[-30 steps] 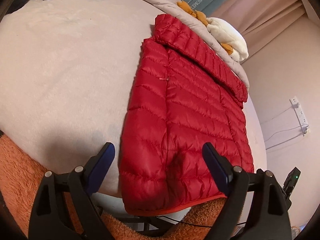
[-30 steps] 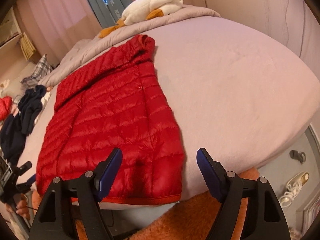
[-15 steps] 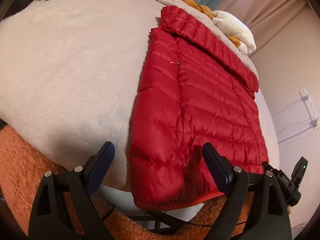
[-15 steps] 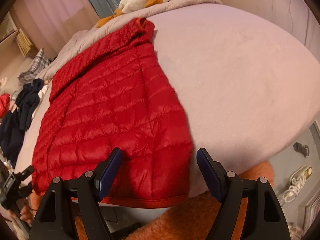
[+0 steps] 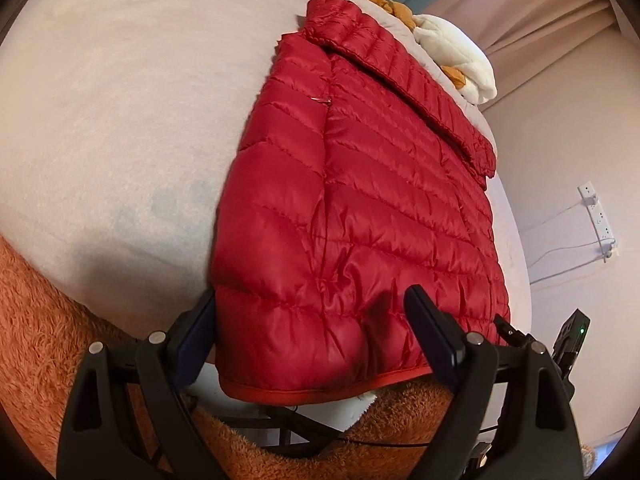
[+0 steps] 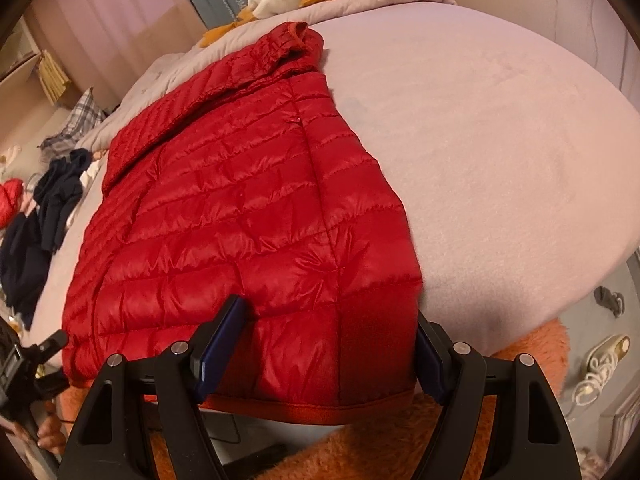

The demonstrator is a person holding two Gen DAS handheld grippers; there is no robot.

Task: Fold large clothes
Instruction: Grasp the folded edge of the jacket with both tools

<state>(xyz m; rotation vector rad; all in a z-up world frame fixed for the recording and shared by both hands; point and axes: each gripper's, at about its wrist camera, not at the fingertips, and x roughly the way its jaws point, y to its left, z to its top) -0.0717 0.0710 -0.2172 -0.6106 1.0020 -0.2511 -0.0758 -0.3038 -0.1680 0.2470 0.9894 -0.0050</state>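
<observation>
Slippage is the main risk: the red jacket (image 5: 360,208) lies flat on the bed (image 5: 120,120), its slick, puffy hem between the spread jaws of left gripper (image 5: 316,344) and right gripper (image 6: 328,356), so a shallow closure could pinch only one layer.

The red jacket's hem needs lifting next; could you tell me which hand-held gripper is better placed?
Neither clearly: the left hand-held gripper and right hand-held gripper each straddle a hem corner of the red jacket, jaws open.
</observation>
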